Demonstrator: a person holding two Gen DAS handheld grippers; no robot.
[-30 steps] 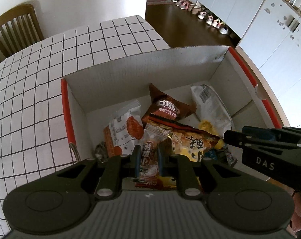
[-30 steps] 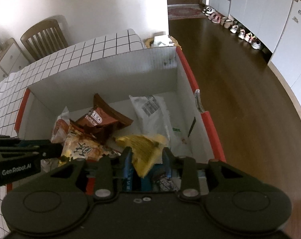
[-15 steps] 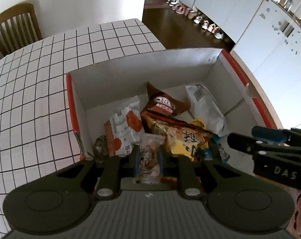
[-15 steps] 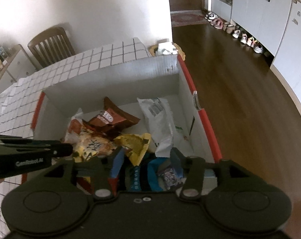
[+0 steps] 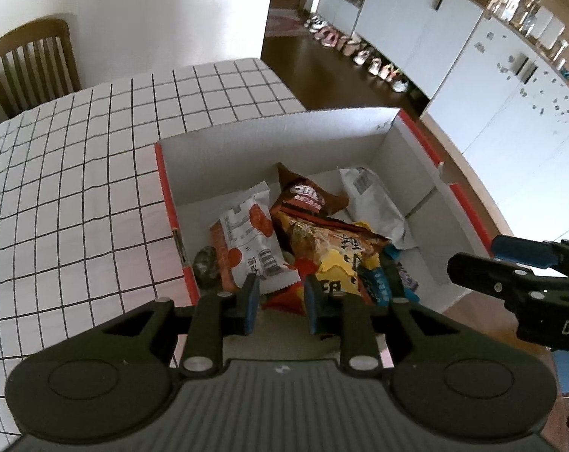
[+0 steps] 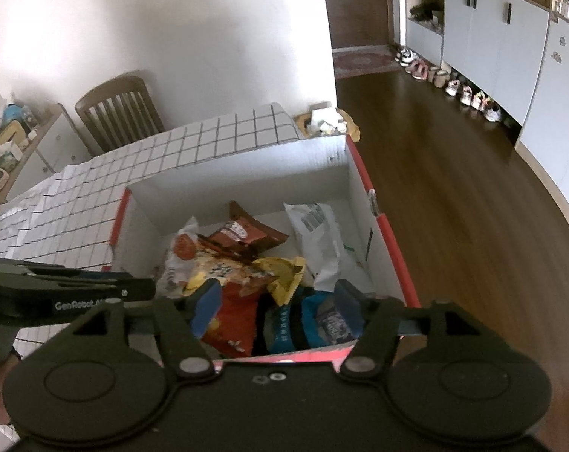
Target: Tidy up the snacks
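Both grippers are lifting back from the box versus a second ago; both sets of jaws have just been opening, and the packets they were pinching are lying loose in the pile.

Left wrist view: left gripper [image 5: 277,303] is hanging over the near edge of the snack box [image 5: 269,132], jaws slightly apart, nothing between them. Near box wall is being hidden by the gripper body. A dark round thing in the near left corner is too small to identify. Orange-and-white packet [image 5: 247,241], brown Oreo pack [image 5: 307,199], white pouch [image 5: 371,203] and yellow-orange bag [image 5: 337,248] are overlapping inside. Right gripper [image 5: 510,263] is poking in from the right, cut off by the frame. Box is sitting on a white grid-checked tablecloth [image 5: 77,188]; wooden chair [image 5: 32,64] behind, shoes [image 5: 360,52] lined along white cabinets.

Right wrist view: right gripper [image 6: 277,305] is pointing down into the same box [image 6: 247,173], jaws wide, empty. Blue packets [image 6: 311,324] and a red packet [image 6: 231,320] are lying below, partly masked by the fingers. Left gripper [image 6: 96,290] is entering at left, mostly cropped. Brown wood floor [image 6: 473,207] to the right.
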